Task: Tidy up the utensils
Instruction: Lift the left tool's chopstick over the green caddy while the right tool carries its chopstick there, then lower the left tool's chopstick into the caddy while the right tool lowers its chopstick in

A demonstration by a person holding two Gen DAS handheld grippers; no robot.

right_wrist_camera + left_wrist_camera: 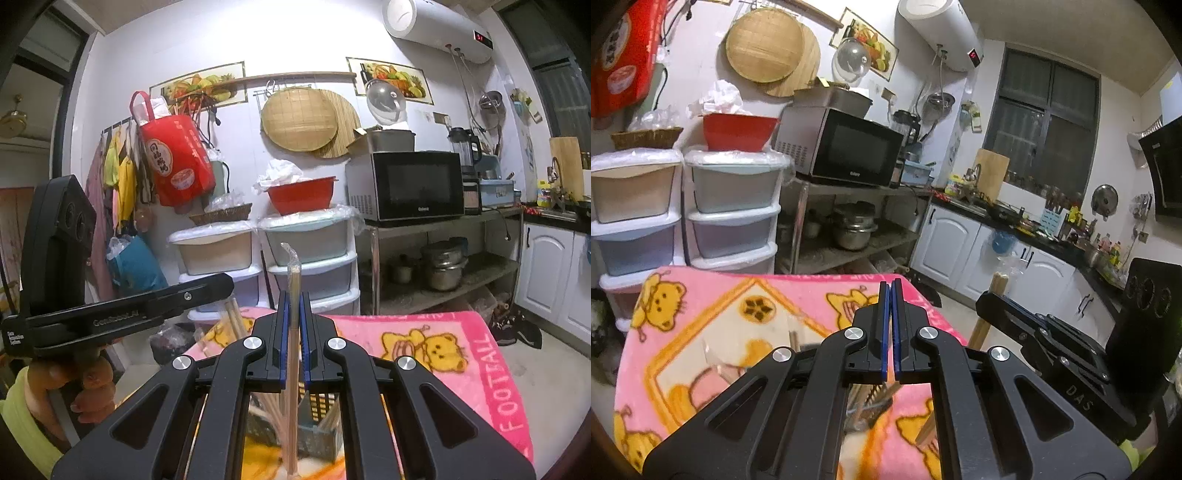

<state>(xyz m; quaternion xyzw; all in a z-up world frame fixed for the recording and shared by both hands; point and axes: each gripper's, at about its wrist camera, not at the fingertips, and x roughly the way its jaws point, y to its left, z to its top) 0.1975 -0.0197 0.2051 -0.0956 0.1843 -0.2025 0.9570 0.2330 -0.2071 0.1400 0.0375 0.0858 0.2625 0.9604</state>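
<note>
While clamped on a plastic-wrapped pair of wooden chopsticks (294,306), right gripper (294,295) raised above the pink cartoon blanket (480,354), wrapper tip poking up past the pads. Left gripper (891,291) pinched fully shut, nothing visible between its blue pads. Below, a perforated metal utensil holder (317,424) on the blanket, several chopsticks already upright in it. More loose chopsticks (236,317) near the blanket's far edge. Judging from this: sorting partly done, held pair and strays left to stow.

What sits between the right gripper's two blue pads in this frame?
A plastic-wrapped pair of chopsticks stands upright, clamped between the right gripper pads; seen in the right wrist view.
</note>
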